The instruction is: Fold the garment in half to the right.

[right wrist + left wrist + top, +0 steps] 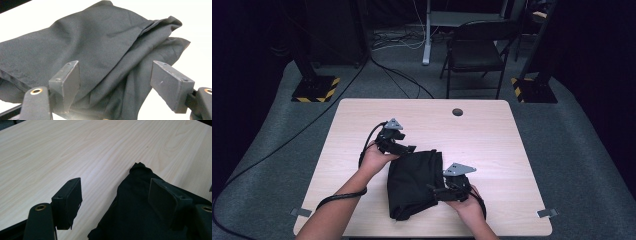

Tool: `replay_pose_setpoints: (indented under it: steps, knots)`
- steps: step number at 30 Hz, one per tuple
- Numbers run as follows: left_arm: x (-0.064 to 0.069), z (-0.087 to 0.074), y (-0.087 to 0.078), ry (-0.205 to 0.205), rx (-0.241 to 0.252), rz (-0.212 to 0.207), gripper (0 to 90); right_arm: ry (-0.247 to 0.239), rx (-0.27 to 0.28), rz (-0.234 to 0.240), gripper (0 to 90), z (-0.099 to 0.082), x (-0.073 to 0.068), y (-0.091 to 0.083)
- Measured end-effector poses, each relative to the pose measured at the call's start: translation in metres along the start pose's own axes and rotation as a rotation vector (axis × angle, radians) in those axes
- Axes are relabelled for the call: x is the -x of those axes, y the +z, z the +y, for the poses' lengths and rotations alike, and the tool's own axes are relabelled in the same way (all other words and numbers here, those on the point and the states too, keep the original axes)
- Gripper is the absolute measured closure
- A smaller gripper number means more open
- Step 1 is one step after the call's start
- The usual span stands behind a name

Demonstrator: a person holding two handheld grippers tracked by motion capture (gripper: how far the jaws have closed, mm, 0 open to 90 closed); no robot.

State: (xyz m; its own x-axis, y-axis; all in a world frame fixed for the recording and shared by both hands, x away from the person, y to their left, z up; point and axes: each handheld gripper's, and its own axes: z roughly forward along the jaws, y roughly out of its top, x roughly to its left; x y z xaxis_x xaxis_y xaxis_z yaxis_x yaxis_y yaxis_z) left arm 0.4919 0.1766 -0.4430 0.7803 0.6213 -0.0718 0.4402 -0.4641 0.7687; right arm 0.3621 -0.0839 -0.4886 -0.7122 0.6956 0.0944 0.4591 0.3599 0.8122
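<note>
Currently both tongs gape empty: black cloth [414, 182] lies folded between them on the surface [492, 135], long axis front-to-back, right tongs [438, 191] nearer than left tongs [407, 148].

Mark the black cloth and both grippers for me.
black cloth [412, 182], high view, middle of the folded fabric.
left gripper [406, 148], high view, between its fingertips at the cloth's top edge.
right gripper [435, 191], high view, between its fingertips over the cloth's right edge.

I see a plain black folded cloth [414, 182] on the pale wood-grain worktop [492, 135]; my grippers are black, and the floor stands [314, 89] carry yellow-and-black hazard stripes.
</note>
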Motion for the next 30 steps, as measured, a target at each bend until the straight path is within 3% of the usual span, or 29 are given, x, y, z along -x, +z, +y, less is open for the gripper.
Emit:
replay_pose_setpoints:
  steps: [9, 15, 20, 30]
  knots:
    - [-0.003, -0.009, -0.018, -0.02, 0.027, 0.014, 25.3, 0.022, 0.038, 0.036, 21.9, 0.012, 0.003, -0.007]
    - [-0.004, -0.015, -0.027, -0.026, 0.031, 0.026, 23.9, 0.036, 0.036, 0.063, 19.0, 0.02, 0.007, -0.012]
    - [-0.006, -0.019, -0.037, -0.031, 0.042, 0.041, 23.2, 0.03, 0.046, 0.05, 17.6, 0.027, 0.011, -0.016]
    - [-0.009, -0.035, -0.05, -0.047, 0.073, 0.063, 19.7, 0.018, 0.034, 0.004, 15.4, 0.034, 0.032, -0.025]
